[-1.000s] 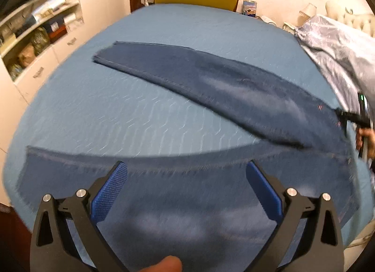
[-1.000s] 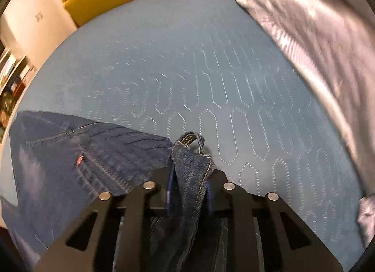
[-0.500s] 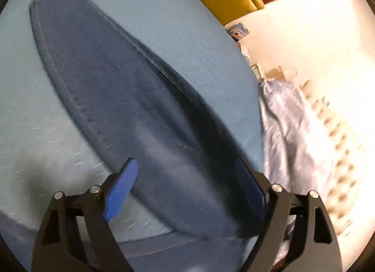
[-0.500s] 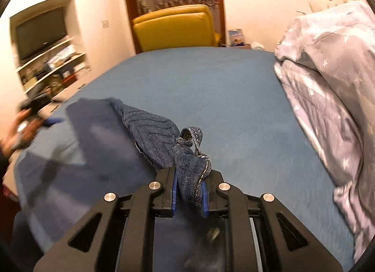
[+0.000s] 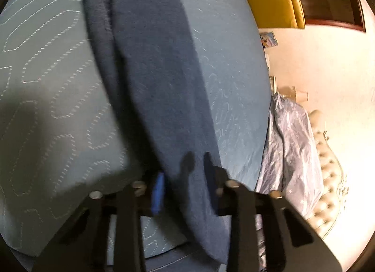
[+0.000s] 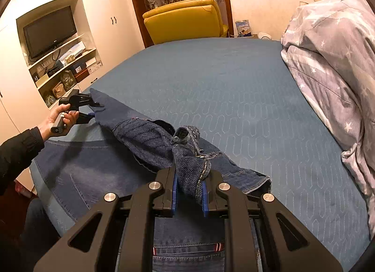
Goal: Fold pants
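Since a second ago, the left gripper (image 6: 92, 108) has closed onto a trouser-leg hem of the jeans (image 6: 145, 136) and lifted it off the blue bedspread (image 6: 234, 89). Right of it, the right gripper (image 6: 189, 192) pinches the bunched waistband just above that bedspread, the other leg lying flat below.
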`<action>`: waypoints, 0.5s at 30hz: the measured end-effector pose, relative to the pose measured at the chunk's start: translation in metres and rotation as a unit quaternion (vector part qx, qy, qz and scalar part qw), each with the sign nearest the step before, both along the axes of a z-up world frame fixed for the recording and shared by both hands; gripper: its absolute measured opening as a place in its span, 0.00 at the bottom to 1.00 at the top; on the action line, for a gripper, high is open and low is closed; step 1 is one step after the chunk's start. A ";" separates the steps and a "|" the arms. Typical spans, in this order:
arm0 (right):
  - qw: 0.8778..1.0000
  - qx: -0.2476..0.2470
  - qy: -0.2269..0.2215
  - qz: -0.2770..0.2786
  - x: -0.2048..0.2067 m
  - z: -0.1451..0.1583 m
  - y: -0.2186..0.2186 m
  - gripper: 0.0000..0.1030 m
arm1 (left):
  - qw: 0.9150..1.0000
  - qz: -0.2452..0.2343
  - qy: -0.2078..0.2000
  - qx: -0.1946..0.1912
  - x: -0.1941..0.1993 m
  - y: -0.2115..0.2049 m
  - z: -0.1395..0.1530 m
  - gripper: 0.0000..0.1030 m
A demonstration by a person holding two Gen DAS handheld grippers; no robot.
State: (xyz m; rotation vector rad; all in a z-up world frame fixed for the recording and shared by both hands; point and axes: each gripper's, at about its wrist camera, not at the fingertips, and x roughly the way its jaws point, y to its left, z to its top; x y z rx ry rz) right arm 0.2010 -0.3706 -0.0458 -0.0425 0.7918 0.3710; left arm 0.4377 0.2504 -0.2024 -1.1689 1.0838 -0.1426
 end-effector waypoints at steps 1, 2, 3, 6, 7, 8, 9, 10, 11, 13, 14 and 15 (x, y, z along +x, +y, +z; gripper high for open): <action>1.000 -0.002 0.001 0.002 0.001 0.000 0.000 0.16 | 1.000 0.006 -0.001 -0.002 -0.002 0.003 0.001 0.08; 1.000 -0.004 0.001 0.002 0.002 0.001 0.000 0.16 | 1.000 0.010 -0.002 -0.002 -0.001 0.007 0.001 0.03; 1.000 -0.005 0.003 0.003 0.005 0.001 -0.003 0.16 | 1.000 0.007 -0.004 -0.001 -0.002 0.008 0.004 0.03; 1.000 -0.013 0.009 0.014 0.004 0.002 -0.007 0.16 | 0.999 0.000 -0.037 0.033 -0.019 0.009 0.038 0.02; 1.000 -0.016 0.009 0.016 0.002 0.002 -0.010 0.16 | 0.998 0.003 -0.044 0.036 -0.029 0.007 0.051 0.02; 1.000 -0.010 0.013 0.016 0.000 0.001 -0.017 0.16 | 0.997 0.007 -0.057 0.046 -0.050 0.007 0.069 0.02; 1.000 -0.003 0.019 0.018 -0.002 -0.001 -0.024 0.16 | 0.995 0.008 -0.068 0.066 -0.075 0.004 0.086 0.02; 0.999 0.000 0.026 0.021 -0.005 -0.004 -0.031 0.17 | 0.993 0.009 -0.075 0.090 -0.103 0.000 0.101 0.02; 0.999 0.003 0.032 0.017 -0.009 -0.009 -0.040 0.18 | 0.991 0.012 -0.090 0.101 -0.146 -0.004 0.113 0.02; 0.998 0.026 0.057 -0.005 -0.019 -0.024 -0.064 0.31 | 0.988 0.016 -0.097 0.116 -0.206 -0.012 0.117 0.02; 0.996 0.038 0.073 -0.015 -0.025 -0.033 -0.075 0.45 | 0.989 0.021 -0.088 0.119 -0.247 -0.017 0.107 0.02; 0.994 0.044 0.091 -0.036 -0.035 -0.044 -0.087 0.49 | 0.989 0.021 -0.082 0.120 -0.267 -0.017 0.099 0.02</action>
